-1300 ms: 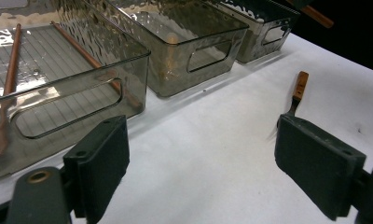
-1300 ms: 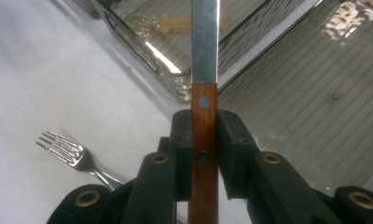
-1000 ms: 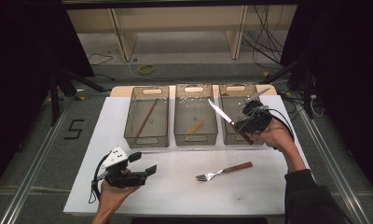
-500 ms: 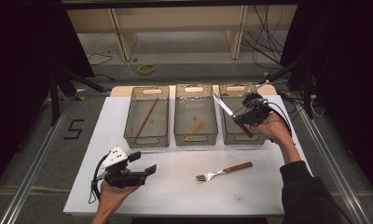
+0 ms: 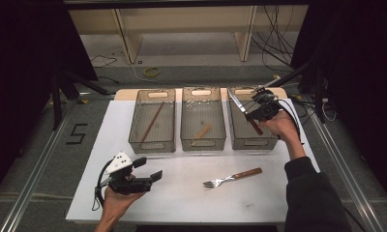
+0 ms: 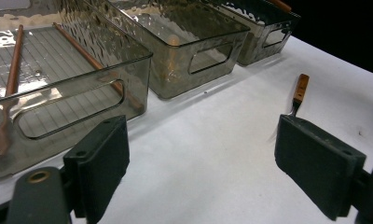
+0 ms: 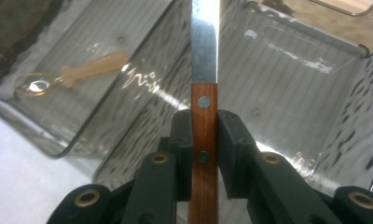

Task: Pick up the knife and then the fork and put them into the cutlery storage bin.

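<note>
At the left of the white bench (image 5: 182, 203), the left gripper (image 5: 148, 169) rests low with its jaws spread wide and nothing between them, its flat dark pads (image 6: 100, 161) facing across bare bench. Beyond it stand three smoky clear plastic bins with ribbed floors and cut-out handles. The left bin (image 5: 152, 121) holds slim brown chopsticks (image 5: 152, 122). The middle bin (image 5: 202, 118) holds a pale wooden spoon (image 7: 72, 72). A fork (image 5: 232, 177) with steel tines and a wooden handle lies on the bench in front of the bins. At the right, the right gripper (image 5: 252, 112) pinches a knife (image 7: 204, 70) by its riveted wooden handle, the straight steel blade pointing up and away over the right bin (image 5: 240, 130), which looks empty.

The knife hangs in the air, not yet inside. Judging from the angle, the long blade could catch the bin's rim or far wall on the way down and tip the light bin. The grip sits near the blade end of a smooth, narrow handle, so the knife might swivel between the pads. Released from height, it could bounce off the hard plastic.
</note>
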`<state>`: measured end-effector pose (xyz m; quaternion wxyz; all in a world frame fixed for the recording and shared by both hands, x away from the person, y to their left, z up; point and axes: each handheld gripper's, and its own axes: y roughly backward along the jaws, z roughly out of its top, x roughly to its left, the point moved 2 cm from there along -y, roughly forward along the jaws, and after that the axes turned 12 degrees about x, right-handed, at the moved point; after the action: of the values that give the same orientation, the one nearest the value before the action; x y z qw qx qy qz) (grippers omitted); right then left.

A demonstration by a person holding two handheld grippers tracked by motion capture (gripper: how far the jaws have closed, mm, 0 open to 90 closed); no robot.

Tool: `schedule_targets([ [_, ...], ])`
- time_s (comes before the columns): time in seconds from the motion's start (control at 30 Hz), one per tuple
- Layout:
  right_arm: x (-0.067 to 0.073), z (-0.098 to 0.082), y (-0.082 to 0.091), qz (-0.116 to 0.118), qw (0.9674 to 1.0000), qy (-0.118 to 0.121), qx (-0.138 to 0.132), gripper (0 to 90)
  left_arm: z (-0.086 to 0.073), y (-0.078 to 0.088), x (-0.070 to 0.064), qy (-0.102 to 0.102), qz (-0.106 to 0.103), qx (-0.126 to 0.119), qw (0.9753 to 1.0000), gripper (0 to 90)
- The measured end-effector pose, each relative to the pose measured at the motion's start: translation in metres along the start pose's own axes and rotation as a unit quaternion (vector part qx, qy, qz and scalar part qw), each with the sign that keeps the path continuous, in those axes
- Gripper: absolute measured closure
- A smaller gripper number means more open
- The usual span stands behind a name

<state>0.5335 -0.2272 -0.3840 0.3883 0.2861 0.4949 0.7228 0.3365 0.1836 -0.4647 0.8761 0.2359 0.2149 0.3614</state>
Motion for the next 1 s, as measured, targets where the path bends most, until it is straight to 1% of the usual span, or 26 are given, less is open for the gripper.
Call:
schedule_targets([
  [0.1, -0.004, 0.002, -0.004, 0.0, 0.9999, -0.01, 0.003, 77.5, 0.0, 0.0, 0.0, -0.002, 0.0, 0.0, 1.0, 17.2],
  [0.27, -0.011, 0.003, -0.012, -0.008, 0.9996, -0.025, 0.012, 77.5, 0.0, 0.0, 0.0, 0.0, -0.001, -0.001, 1.0, 17.2],
  [0.4, -0.015, 0.003, -0.015, -0.009, 0.9991, -0.037, 0.017, 77.5, 0.0, 0.0, 0.0, 0.0, -0.001, 0.0, 1.0, 17.2],
  [0.5, -0.017, 0.003, -0.017, -0.012, 0.9989, -0.041, 0.022, 77.5, 0.0, 0.0, 0.0, -0.002, 0.0, 0.0, 1.0, 17.2],
  [0.83, -0.015, 0.001, -0.033, -0.01, 0.9981, -0.047, 0.037, 77.4, 0.0, 0.0, 0.0, 0.0, -0.001, 0.0, 1.0, 17.2],
  [1.0, -0.013, 0.002, -0.037, -0.009, 0.9979, -0.05, 0.041, 77.4, 0.0, 0.0, 0.0, 0.0, -0.001, 0.0, 1.0, 17.2],
])
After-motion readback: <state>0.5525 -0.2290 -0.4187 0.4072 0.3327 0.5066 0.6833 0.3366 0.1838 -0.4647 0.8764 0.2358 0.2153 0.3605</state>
